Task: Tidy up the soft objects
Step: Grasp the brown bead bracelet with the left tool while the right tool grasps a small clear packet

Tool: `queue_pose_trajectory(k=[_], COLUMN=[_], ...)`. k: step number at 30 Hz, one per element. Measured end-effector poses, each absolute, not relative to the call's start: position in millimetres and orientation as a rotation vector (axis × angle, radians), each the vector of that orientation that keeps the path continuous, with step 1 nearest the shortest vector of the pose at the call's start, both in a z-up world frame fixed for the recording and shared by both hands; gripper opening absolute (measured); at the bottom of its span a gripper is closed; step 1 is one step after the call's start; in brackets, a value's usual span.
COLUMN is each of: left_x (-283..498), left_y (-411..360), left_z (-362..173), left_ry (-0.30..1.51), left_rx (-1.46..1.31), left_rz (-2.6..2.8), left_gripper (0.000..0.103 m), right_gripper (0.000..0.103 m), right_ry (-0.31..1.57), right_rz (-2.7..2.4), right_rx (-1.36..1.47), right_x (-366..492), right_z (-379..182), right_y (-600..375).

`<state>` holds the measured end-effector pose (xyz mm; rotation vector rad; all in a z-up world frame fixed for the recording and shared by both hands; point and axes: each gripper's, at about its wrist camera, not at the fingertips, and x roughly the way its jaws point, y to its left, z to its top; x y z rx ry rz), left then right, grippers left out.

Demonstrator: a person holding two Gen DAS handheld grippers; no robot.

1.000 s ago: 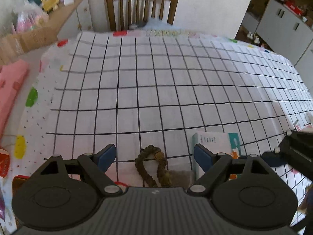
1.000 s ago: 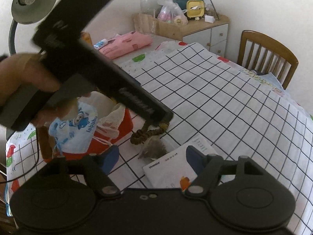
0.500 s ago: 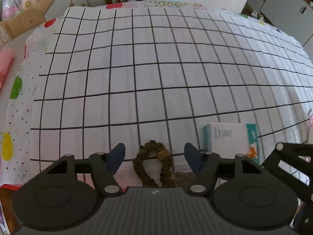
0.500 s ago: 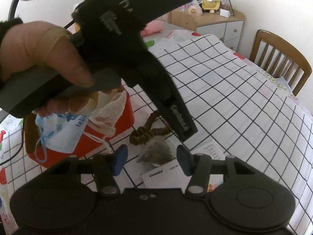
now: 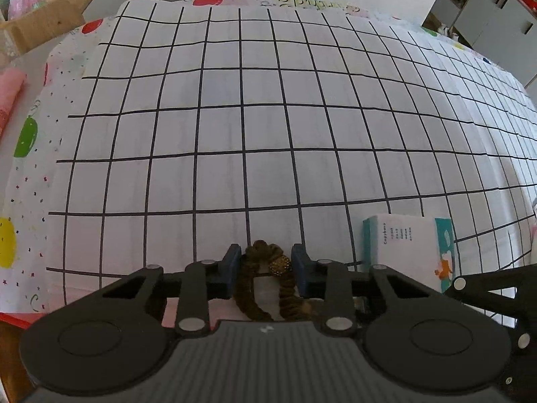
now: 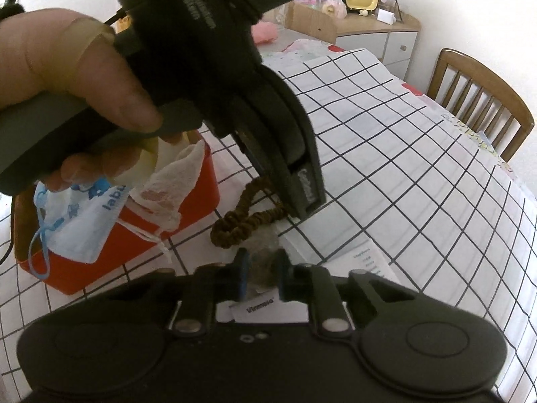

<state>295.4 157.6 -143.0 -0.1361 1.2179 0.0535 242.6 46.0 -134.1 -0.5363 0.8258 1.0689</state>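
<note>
A brown hair tie (image 5: 255,288) with a gold bead lies on the checked tablecloth (image 5: 255,134). My left gripper (image 5: 265,263) is closing on it, and both blue pads touch its sides. In the right wrist view the hair tie (image 6: 241,225) trails out from under the left tool's black housing (image 6: 268,117), held by a hand (image 6: 67,77). My right gripper (image 6: 262,270) is closing on a small grey crumpled bundle (image 6: 263,255) that fills the gap between its pads. Beneath lies a white tissue pack (image 6: 265,310), also seen as the tissue pack (image 5: 409,245).
A red box (image 6: 198,194) holds a blue face mask (image 6: 77,221) and a white cloth (image 6: 174,174). A wooden chair (image 6: 480,94) stands at the table's far side. Behind it is a cluttered cabinet (image 6: 369,23). A pink cloth (image 5: 10,97) lies off the table's left.
Both grippers came down toward the table and their jaws narrowed, the left around the hair tie, the right around the grey bundle.
</note>
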Motion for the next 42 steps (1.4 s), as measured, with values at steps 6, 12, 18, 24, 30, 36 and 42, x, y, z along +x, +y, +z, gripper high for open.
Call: queue_pose_trajectory(k=[6, 12, 18, 24, 30, 36, 42], left_x=[288, 278, 265, 253, 234, 212, 187], left_y=[160, 170, 174, 165, 160, 162, 165], left_z=[-139, -122, -101, -83, -56, -29, -3], left_ry=[1.184, 1.131, 1.08, 1.03, 0.981, 0.936, 0.893], left_rx=[-0.142, -0.182, -0.2, -0.216, -0.208, -0.208, -0.194], left_rz=[0.062, 0.062, 0.054, 0.041, 0.019, 0.01, 0.003], left_gripper=[0.021, 0.021, 0.021, 0.021, 0.021, 0.021, 0.021], right_gripper=[0.001, 0.0, 0.0, 0.0, 0.0, 0.0, 0.0], right_ry=[0.825, 0.81, 0.786, 0.769, 0.742, 0.716, 0.692], right_rz=[1.043, 1.012, 0.988, 0.967, 0.962, 0.968, 0.984], right_rx=[-0.481, -0.42, -0.361, -0.331, -0.325, -0.327, -0.326], right_x=[245, 245, 242, 239, 223, 205, 187], right_z=[-129, -116, -94, -75, -57, -39, -24], right_y=[43, 35, 23, 12, 5, 4, 9])
